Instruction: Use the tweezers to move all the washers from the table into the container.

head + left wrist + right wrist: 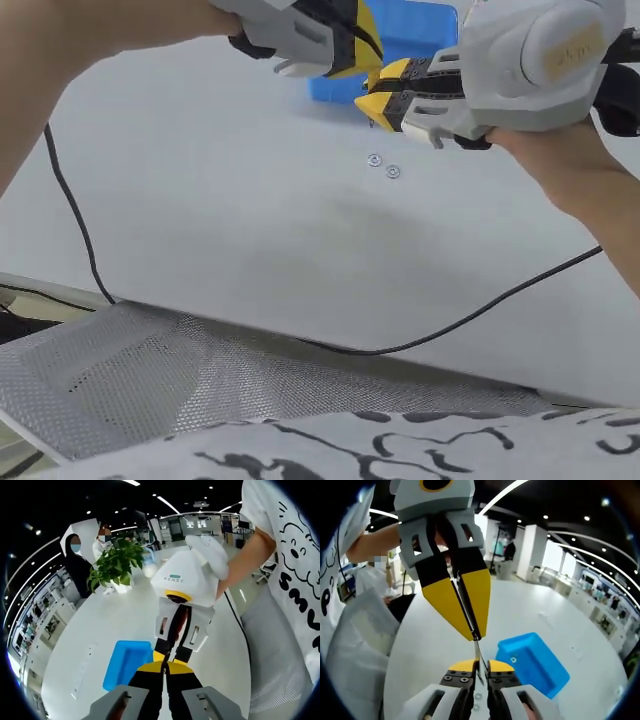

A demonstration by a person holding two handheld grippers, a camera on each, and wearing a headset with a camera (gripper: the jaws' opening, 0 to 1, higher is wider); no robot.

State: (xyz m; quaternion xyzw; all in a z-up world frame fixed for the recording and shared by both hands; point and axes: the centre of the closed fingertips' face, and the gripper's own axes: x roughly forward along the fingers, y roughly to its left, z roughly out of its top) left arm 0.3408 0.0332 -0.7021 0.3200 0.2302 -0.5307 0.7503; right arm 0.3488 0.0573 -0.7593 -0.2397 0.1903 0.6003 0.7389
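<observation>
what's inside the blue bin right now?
One washer inside the blue bin, near a corner. Head view: left gripper and right gripper cover most of its inside.

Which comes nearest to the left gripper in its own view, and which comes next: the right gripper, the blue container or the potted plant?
1. Right gripper, straight ahead, tip to tip.
2. Blue container, lower left.
3. Potted plant, far off, upper left.

Left claw (371,60), right claw (379,108) — tip-to-tip
</observation>
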